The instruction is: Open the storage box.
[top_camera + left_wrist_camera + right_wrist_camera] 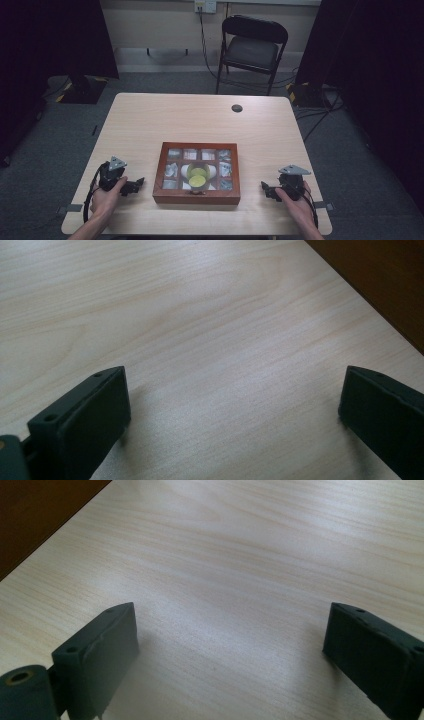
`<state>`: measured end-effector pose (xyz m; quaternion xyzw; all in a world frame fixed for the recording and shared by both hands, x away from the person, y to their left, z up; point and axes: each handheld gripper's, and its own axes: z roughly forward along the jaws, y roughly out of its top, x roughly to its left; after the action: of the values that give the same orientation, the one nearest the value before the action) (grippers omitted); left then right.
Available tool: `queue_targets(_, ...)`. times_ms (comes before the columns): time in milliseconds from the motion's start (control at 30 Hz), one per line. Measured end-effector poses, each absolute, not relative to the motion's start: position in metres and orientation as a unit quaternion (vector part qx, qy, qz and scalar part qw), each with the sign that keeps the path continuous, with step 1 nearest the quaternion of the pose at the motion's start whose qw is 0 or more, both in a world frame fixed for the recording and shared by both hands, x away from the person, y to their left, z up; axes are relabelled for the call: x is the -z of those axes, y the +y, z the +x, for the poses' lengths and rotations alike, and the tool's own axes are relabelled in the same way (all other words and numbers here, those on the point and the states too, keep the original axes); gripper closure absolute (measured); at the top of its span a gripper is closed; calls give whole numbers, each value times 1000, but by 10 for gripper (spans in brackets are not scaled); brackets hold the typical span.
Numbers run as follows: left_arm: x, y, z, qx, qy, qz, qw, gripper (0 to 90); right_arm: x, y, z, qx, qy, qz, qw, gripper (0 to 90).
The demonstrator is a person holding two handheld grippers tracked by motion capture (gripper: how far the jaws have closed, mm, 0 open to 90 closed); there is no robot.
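Worktop (200,120): a pale wood surface, seen from above, with a small dark round fitting (237,108) near its far edge.
Box (197,196): a brown wooden case with a glazed lid, shut, lying near the worktop's front edge, between the two tools; small square compartments ringed a central space.
Box contents: white pieces and a yellow-green round item (198,176) lay in the middle; the surrounding compartments held pale items too small to identify.
Left tool (134,186): held in the person's left hand (107,195), just left of the box, resting low at the worktop; its tips pointed toward the box without touching it.
Left tool, jaws: set wide apart, with bare worktop between them in the left gripper view (235,405); the box's brown side crossed the upper right corner (385,285).
Right tool (269,191): held in the right hand (296,200), a little right of the box, apart from it, tips pointing toward it.
Right tool, jaws: set wide apart over bare worktop in the right gripper view (230,640); the box's side filled the upper left corner (35,515).
Background: a dark folding chair (252,47) stood on the grey floor beyond the worktop.
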<state>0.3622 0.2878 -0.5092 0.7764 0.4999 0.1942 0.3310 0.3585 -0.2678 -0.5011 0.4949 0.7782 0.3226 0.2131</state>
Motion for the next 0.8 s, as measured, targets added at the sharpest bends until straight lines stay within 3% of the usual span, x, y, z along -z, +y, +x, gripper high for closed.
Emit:
queue_targets(167, 509, 288, 363, -194, 498, 777, 332, 0, 500, -268, 359, -321, 780, 494, 212, 81)
queue_targets(233, 509, 288, 363, -194, 499, 777, 331, 0, 498, -267, 360, -321, 780, 492, 216, 180)
queue_targets(300, 509, 288, 363, -195, 500, 776, 331, 0, 496, -264, 361, -315, 779, 494, 225, 142)
queue_targets(600, 509, 288, 363, -195, 500, 776, 331, 0, 488, -257, 355, -341, 785, 478, 197, 150)
queue_targets(800, 509, 288, 363, -194, 499, 777, 331, 0, 485, -256, 355, -353, 786, 477, 175, 223)
